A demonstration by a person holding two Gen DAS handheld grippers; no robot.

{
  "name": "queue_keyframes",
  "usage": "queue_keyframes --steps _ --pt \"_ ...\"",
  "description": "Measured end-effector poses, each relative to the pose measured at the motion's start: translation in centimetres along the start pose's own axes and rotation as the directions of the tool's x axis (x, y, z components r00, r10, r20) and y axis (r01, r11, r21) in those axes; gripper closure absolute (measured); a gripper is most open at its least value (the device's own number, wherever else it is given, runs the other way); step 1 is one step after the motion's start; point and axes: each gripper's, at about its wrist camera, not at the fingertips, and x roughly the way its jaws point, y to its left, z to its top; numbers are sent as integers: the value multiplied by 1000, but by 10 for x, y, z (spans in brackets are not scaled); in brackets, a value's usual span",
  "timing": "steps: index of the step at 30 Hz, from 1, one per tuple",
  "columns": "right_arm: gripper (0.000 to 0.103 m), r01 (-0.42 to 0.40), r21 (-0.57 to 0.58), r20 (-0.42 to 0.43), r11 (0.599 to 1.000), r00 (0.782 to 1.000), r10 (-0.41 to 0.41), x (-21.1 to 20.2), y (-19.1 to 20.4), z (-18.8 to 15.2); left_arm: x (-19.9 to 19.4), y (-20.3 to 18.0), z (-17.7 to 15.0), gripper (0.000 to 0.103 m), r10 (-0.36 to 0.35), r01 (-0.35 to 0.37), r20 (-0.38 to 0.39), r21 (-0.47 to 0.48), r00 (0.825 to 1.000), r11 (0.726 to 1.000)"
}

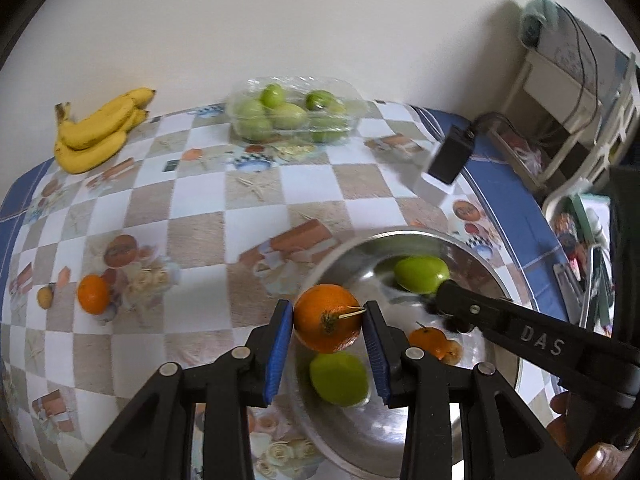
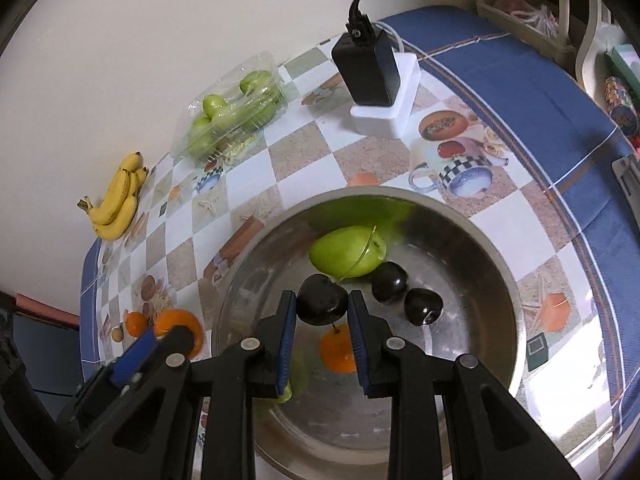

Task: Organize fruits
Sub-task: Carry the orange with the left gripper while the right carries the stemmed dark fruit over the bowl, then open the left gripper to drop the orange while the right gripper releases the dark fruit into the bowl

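Both claws are loaded over the steel bowl (image 2: 472,216), so you are at the drop-off step of sorting fruit into it.

Left gripper (image 1: 329,320): jaws clamped on an orange (image 1: 326,317), stem end facing the camera, held above the bowl's near-left rim. Right gripper (image 2: 322,306): jaws clamped on a dark plum (image 2: 321,304), held over the middle of the bowl.

Already in the bowl: a green mango (image 2: 347,253) toward the far side, two more dark plums (image 2: 389,282) just right of the held one, a small orange (image 2: 338,350) on the floor below the right claw, and a second green fruit (image 1: 339,378) near the front.

Still out on the table: one orange (image 1: 93,294) at the near left, the bananas (image 1: 98,130) at the far left, and a clear box of green fruit (image 1: 294,114) by the far wall.

Next move, as I judge it: lower each claw close to the bowl floor before you let go; round fruit will likely roll and knock its neighbours. Place the plum beside the other plums, the orange next to the small orange. Keep the two claws apart; they are crowded here.
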Motion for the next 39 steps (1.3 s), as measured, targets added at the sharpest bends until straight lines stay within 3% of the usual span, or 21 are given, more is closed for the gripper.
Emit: queue_keyframes --steps 9,35,37,39 --pt "75 -8 3 -29 1000 1000 8 15 -1 -1 24 -23 -7 64 0 3 -31 76 1000 997" --pt "75 24 -16 -37 1000 999 -24 30 2 -1 42 -20 -11 64 36 -32 -59 70 998 997" --pt "75 30 -17 -37 999 999 -30 30 3 -1 42 -20 -10 62 33 -29 -62 70 998 997" --pt "75 43 -17 -40 999 998 -44 30 3 -1 41 -20 -10 53 31 -27 -59 69 998 997"
